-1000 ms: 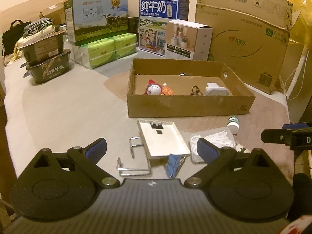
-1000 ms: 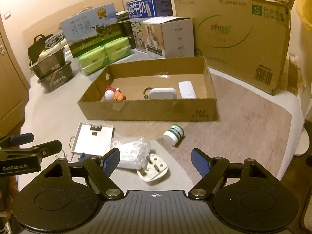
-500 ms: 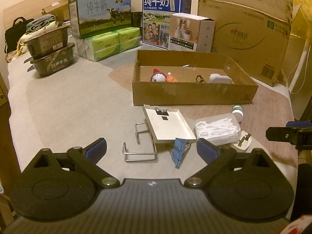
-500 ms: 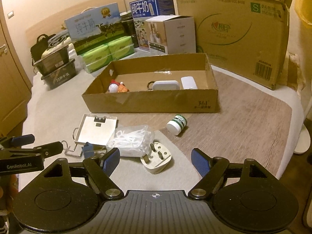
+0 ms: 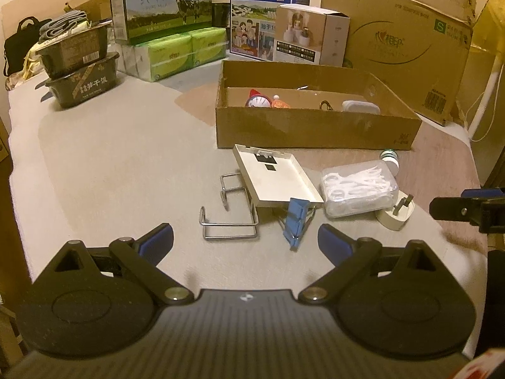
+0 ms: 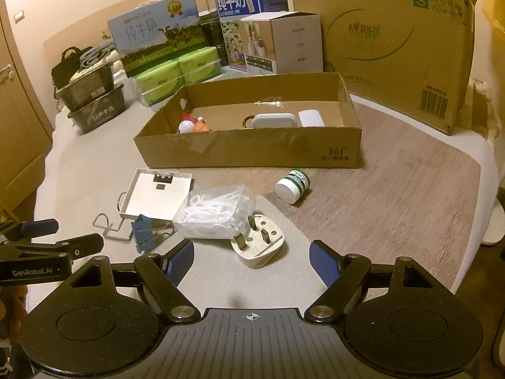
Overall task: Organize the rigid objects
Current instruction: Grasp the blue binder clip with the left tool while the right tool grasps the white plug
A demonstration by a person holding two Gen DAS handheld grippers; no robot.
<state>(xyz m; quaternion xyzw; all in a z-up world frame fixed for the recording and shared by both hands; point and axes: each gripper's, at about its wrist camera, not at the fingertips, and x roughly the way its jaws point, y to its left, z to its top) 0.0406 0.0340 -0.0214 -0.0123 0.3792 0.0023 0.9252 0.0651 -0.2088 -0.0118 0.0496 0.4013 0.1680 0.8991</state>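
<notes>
A: How far along is the sorting?

B: Partly done, I'd judge. The cardboard box (image 6: 246, 150) already holds a small toy figure (image 6: 189, 125), a white case (image 6: 274, 120) and a white block (image 6: 311, 117). Left outside, near its front wall: a white tray (image 5: 273, 175), a wire rack (image 5: 228, 221), a blue binder clip (image 5: 295, 221), a clear box of floss picks (image 6: 217, 211), a plug adapter (image 6: 258, 244) and a small bottle (image 6: 292, 186).

A: How do they lie?

B: The tray's long axis runs from near right to far left. The bottle lies on its side, cap towards the near left. The adapter's prongs point up and away.

A: And the claws?

B: The left gripper (image 5: 244, 240) and right gripper (image 6: 251, 260) are both spread wide, holding nothing.
</notes>
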